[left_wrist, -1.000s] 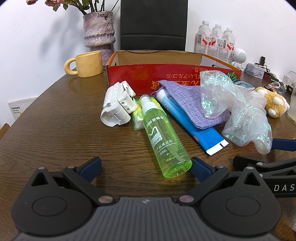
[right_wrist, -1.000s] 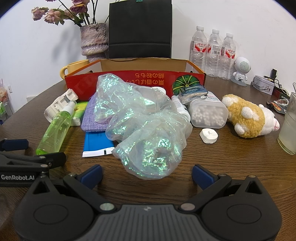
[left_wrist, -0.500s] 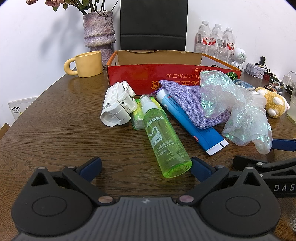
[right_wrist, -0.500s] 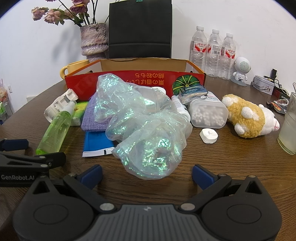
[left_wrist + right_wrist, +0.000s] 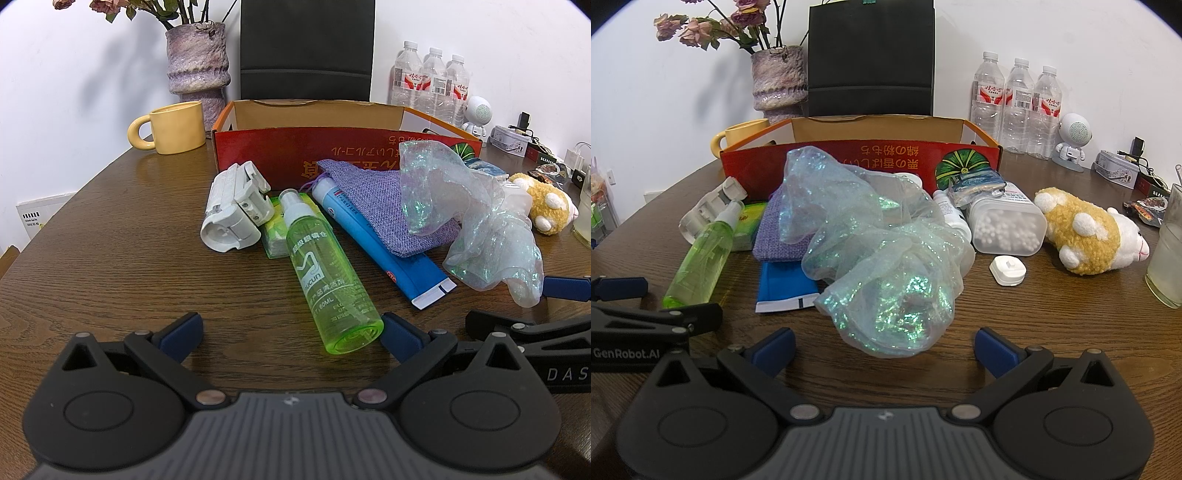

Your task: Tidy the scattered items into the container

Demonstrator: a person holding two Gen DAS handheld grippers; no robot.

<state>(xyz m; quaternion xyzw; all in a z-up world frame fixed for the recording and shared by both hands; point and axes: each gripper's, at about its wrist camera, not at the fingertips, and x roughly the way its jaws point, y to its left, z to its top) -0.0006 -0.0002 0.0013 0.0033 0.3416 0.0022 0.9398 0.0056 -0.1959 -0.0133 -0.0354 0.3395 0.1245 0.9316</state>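
A red cardboard box [image 5: 343, 147], open at the top, is seen at the upper centre of both views on a dark wooden table [image 5: 110, 266]; nothing can be made out inside it. The scattered items are spread just in front of it. In the left wrist view, a green spray bottle [image 5: 325, 273] is laid flat at the centre, its base lying between the blue fingertips of the left gripper [image 5: 291, 332], whose jaws are spread wide with nothing held. A white plastic clip [image 5: 236, 214] is placed to its left, a blue tube [image 5: 380, 251] to its right, partly covered by a purple woven pouch [image 5: 384, 206].

In the right wrist view, an iridescent gauze bag [image 5: 875, 254] is heaped at the centre, just ahead of the right gripper [image 5: 882, 347], which is likewise opened wide and empty. A cotton-swab jar [image 5: 1004, 225], a small white cap [image 5: 1007, 270] and a plush toy [image 5: 1089, 232] are set at the right.
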